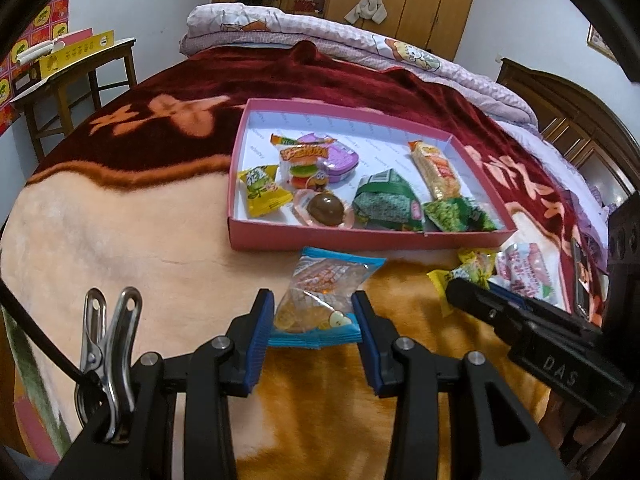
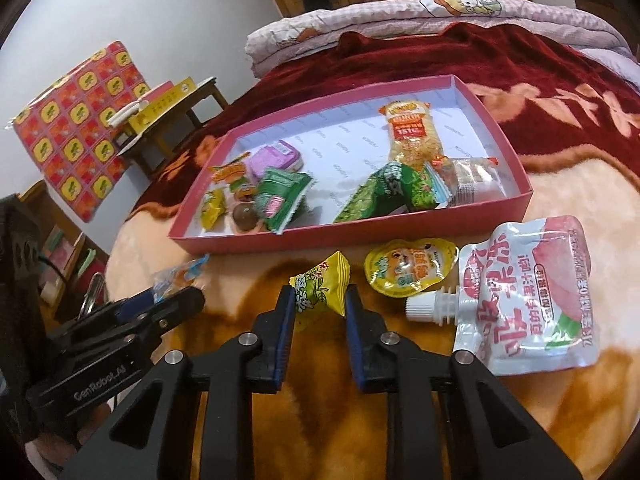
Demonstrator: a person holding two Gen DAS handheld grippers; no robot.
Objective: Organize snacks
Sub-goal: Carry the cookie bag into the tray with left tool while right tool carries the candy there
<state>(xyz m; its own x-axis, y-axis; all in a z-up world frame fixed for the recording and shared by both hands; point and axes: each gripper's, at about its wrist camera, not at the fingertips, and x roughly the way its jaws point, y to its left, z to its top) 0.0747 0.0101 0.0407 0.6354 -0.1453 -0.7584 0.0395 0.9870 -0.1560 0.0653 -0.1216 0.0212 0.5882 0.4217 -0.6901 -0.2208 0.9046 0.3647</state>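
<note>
A pink tray lies on the bed blanket and holds several snack packets. My left gripper has its blue pads against both sides of a blue-edged clear cracker packet, which lies on the blanket in front of the tray. My right gripper is closed on a yellow candy packet, also on the blanket. It shows at the right of the left wrist view. The left gripper shows at the left of the right wrist view.
A yellow jelly cup and a white and pink juice pouch lie right of the right gripper. A metal clip hangs on the left gripper. A folded quilt lies behind the tray. A wooden side table stands at the left.
</note>
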